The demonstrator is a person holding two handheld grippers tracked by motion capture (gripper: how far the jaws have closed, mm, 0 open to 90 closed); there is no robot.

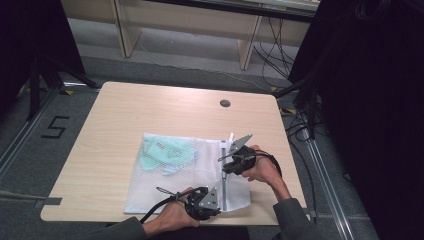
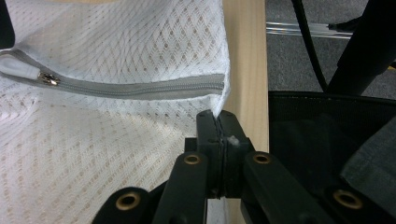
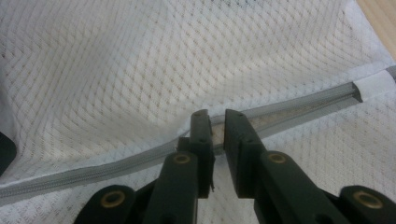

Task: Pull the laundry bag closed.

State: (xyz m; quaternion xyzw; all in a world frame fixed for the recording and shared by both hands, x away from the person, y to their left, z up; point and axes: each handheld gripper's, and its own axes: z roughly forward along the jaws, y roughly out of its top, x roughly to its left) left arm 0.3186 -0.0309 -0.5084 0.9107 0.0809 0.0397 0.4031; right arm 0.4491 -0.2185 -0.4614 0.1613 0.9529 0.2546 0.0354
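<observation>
White mesh, grey zip, black jaws

My bag (image 1: 170, 185) is white with a diamond mesh weave; its zip (image 2: 140, 88) is grey with a silvery pull (image 2: 48, 79). At the upper left of the bag, mint-green cloth (image 1: 167, 154) shows through. My grippers (image 2: 218, 122) are black with brass rivets; the table (image 1: 150, 107) is pale wood grain.

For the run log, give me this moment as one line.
left gripper: shut on mesh bag corner | right gripper: slightly open at zipper | bag flat on table
</observation>
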